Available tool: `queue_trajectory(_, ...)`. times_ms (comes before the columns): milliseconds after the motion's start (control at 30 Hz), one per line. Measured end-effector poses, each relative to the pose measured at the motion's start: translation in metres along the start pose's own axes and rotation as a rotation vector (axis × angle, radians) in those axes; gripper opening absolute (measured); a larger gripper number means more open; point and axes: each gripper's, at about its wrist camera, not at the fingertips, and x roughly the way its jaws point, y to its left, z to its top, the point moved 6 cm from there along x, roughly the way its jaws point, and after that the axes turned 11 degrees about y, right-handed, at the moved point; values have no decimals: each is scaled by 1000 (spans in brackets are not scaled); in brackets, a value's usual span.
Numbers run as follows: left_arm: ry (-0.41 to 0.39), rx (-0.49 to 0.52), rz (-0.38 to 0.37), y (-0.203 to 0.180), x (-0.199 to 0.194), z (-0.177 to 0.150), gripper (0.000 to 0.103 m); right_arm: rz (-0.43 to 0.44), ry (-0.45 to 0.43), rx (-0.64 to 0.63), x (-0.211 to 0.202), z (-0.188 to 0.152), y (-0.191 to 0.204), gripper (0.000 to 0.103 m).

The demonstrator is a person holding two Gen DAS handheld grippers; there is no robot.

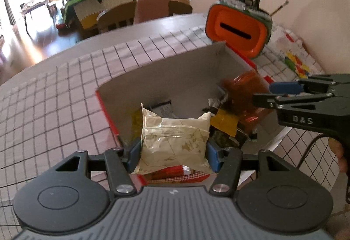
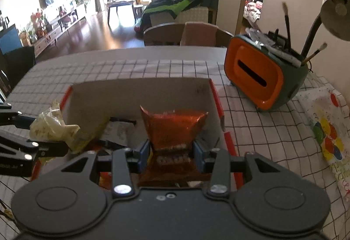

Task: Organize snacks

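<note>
In the left wrist view, the left tongs (image 1: 174,153) are clamped on a cream plastic snack packet (image 1: 175,139) above the open red-edged cardboard box (image 1: 153,78) on the grid-patterned tabletop (image 1: 65,95). In the right wrist view, the right tongs (image 2: 171,153) grip an orange-brown foil snack bag (image 2: 172,128) over the same box, beside the orange-fronted green holder (image 2: 258,78).

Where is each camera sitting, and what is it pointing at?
Left wrist view: sits on the left tongs, looking down along them into the open box; they squeeze a cream snack packet. The right tongs and a bit of hand poke in from the right.
Right wrist view: sits on the right tongs, looking down into the same box; they squeeze an orange snack packet. The left tongs come in from the left.
Both views show the box, both packets, the checked tablecloth and the orange holder.
</note>
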Motion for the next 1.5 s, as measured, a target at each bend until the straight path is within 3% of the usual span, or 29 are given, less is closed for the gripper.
queue_trajectory(200,52,18,10,-11,28,6,60,-7,34,-64,24,0,5,42)
queue_trajectory(500,104,47,36,-18,53,4,61,47,67,-50,35,-4,1,42)
queue_trajectory(867,94,43,44,-18,56,1,65,90,71,-33,29,-12,0,46)
queue_trajectory(967,72,38,45,-17,52,0,71,102,59,-22,23,-13,1,60)
queue_trajectory(1033,56,32,41,-16,46,-1,72,105,36,-11,16,-13,0,75)
queue_trajectory(1300,-6,20,31,-12,20,-6,80,134,-27,13,-13,-13,3,87)
queue_trajectory(1433,-43,17,31,-10,4,-11,82,133,-64,25,-29,-15,6,99)
queue_trajectory(1500,-64,21,33,-10,-5,-13,84,125,-86,26,-37,-17,7,101)
